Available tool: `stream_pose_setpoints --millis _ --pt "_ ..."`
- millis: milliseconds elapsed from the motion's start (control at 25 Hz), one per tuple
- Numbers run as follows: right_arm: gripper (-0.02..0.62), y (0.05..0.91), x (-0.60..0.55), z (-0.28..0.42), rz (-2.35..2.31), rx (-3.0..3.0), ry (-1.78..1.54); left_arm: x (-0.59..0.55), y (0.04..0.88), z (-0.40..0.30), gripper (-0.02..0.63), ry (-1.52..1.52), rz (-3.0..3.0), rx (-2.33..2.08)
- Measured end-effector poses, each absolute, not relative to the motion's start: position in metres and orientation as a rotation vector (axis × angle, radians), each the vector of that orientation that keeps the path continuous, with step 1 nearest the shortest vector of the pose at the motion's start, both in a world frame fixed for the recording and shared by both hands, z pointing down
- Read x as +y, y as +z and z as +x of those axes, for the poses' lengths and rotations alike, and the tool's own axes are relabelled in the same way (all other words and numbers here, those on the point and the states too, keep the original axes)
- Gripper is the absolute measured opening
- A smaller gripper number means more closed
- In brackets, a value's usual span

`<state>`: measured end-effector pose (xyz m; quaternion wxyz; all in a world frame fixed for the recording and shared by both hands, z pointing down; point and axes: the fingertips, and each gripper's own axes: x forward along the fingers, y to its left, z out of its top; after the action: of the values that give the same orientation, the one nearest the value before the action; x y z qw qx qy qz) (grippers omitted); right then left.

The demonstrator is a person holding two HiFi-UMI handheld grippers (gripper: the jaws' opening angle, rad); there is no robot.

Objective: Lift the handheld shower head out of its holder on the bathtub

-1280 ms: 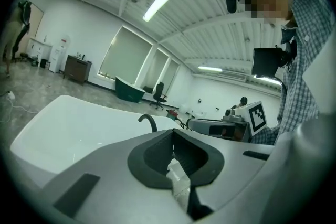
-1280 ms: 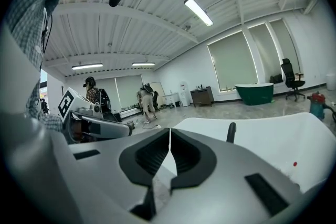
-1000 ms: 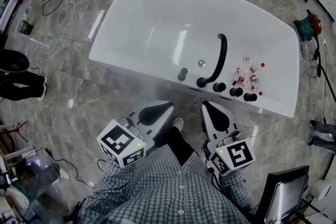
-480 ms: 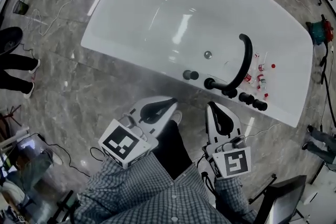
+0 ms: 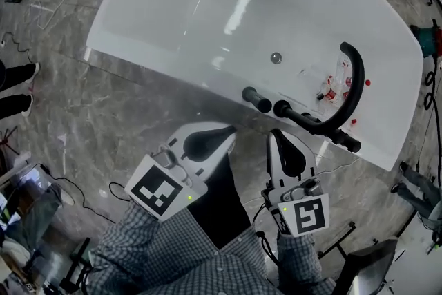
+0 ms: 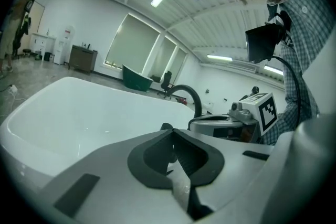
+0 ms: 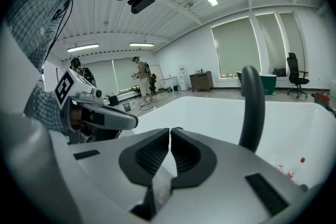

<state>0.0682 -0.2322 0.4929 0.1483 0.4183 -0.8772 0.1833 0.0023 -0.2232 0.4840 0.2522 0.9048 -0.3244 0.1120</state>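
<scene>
We hold the left gripper (image 5: 222,136) and right gripper (image 5: 279,139), jaws closed and empty, short of the bathtub (image 5: 207,17), facing the handheld shower head (image 5: 256,100) to approach it.

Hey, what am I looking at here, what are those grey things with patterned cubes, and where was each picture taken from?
A person holds a grasping tool in each hand: the left tool and the right tool. The patterned cubes belong to them. One picture looks down from the person's head; the other two come from cameras riding on each tool. Below stands a white bathtub with a curved black pipe on its rim. Both tools are shut and hold nothing.
</scene>
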Motion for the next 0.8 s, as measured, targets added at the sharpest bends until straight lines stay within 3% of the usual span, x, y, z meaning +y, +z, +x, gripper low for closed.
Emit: stream_pose_setpoints --millis 800 --pt "0.02 0.622 -0.241 0.079 1.207 -2.351 0.603 -0.243 0.631 -0.002 0.011 0.559 2.454 -0.769"
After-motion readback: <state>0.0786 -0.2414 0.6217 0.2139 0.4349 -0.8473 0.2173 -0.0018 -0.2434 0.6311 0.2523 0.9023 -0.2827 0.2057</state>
